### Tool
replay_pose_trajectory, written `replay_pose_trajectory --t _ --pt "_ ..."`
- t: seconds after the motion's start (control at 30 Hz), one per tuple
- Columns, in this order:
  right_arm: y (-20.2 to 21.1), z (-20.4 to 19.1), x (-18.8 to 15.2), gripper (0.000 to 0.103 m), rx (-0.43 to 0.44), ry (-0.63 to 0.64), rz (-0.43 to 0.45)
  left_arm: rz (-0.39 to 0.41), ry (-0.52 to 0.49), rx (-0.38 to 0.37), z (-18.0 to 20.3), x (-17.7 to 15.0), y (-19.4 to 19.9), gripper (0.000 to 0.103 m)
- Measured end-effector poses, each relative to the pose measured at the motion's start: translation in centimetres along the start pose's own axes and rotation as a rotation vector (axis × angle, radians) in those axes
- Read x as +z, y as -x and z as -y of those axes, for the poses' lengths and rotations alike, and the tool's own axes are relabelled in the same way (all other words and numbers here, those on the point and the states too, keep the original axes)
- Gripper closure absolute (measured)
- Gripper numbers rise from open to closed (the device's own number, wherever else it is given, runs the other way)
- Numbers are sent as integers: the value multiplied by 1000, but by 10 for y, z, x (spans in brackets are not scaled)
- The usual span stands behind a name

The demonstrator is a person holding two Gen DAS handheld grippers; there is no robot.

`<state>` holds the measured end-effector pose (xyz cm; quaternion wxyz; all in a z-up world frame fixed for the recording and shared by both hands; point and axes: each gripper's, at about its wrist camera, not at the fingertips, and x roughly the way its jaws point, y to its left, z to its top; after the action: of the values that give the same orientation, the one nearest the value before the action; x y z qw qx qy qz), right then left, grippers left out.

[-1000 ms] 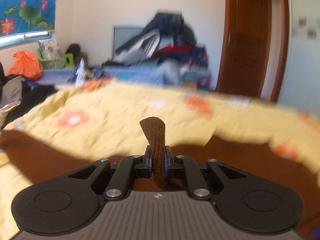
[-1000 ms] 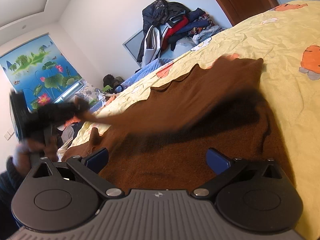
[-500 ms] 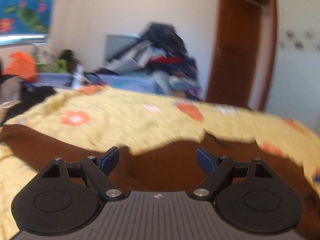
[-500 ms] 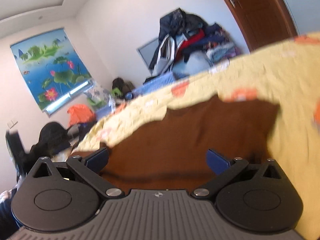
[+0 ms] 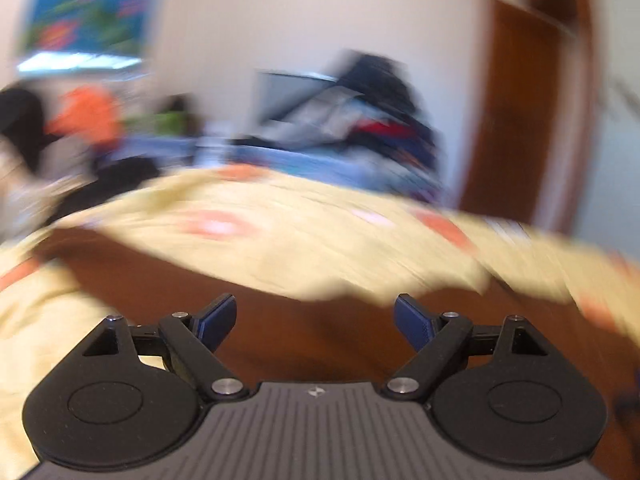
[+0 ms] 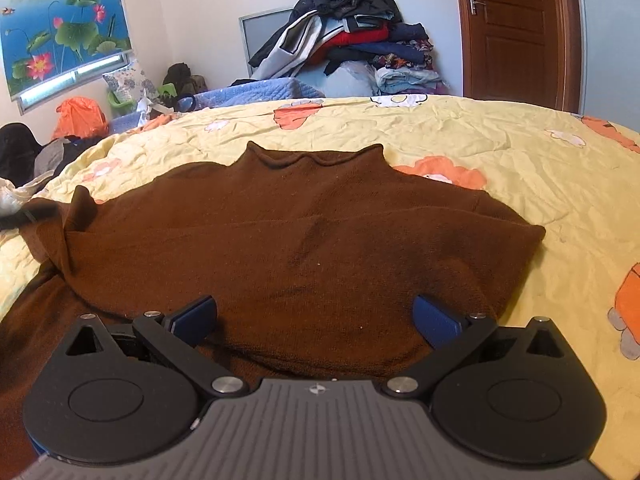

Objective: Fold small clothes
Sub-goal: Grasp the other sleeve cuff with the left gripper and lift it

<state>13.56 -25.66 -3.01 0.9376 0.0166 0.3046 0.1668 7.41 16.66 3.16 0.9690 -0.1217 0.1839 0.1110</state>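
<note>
A brown knit sweater (image 6: 312, 240) lies on the yellow flowered bedspread (image 6: 520, 148), collar at the far side, with its right side folded in over the body. A bunched sleeve (image 6: 68, 232) stands up at its left. My right gripper (image 6: 316, 322) is open and empty just above the sweater's near edge. In the blurred left wrist view my left gripper (image 5: 316, 320) is open and empty over the brown sweater (image 5: 304, 332).
A tall pile of clothes (image 6: 344, 36) sits against the far wall beyond the bed. A wooden door (image 6: 516, 32) is at the back right. An orange bag (image 6: 80, 116) and dark clothes (image 6: 16, 148) lie off the bed's left side.
My left gripper let go of the brown sweater fabric it was pinching and opened. The right gripper levelled out to face the sweater straight on.
</note>
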Motion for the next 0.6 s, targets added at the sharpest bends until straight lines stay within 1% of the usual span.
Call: replay_pose_trajectory --t 0.03,0.07,0.1,0.13,0.17,0.2,0.23,0.27,0.33,0.43,0.5,0.53,0.57,0.6 --pt "1 0 -1 0 3 -5 2 0 105 47 -29 9 -4 16" --pt "-1 5 6 0 6 -9 3 -7 223 86 -60 17 -10 16" --pt "-1 5 7 0 7 -11 3 -14 357 121 -94 22 -15 16" --pt "-2 5 9 0 6 -11 3 -22 487 140 -127 23 -21 16" --pt "-2 5 9 0 5 -10 3 -33 601 145 -158 23 -28 16" --pt "-3 4 9 0 3 -7 2 -44 696 154 -184 23 -36 16" --pt "-4 4 9 0 0 -5 1 -50 756 162 -202 22 -45 16" --pt "-4 4 9 0 -4 -3 0 -54 786 168 -216 24 -55 16" --pt "-5 3 10 0 -10 3 -2 -48 788 193 -230 26 -71 16" --pt "-7 2 10 0 -18 8 -5 -29 749 241 -237 34 -94 16" --pt "-8 1 11 0 -21 10 -7 -41 730 263 -242 37 -106 17" --pt "-8 1 11 0 -23 11 -7 -54 712 278 -242 38 -109 19" --pt "-8 0 11 0 -25 13 -8 -70 691 296 -241 37 -114 42" --pt "-8 -1 11 0 -26 13 -8 -99 666 306 -241 37 -119 87"
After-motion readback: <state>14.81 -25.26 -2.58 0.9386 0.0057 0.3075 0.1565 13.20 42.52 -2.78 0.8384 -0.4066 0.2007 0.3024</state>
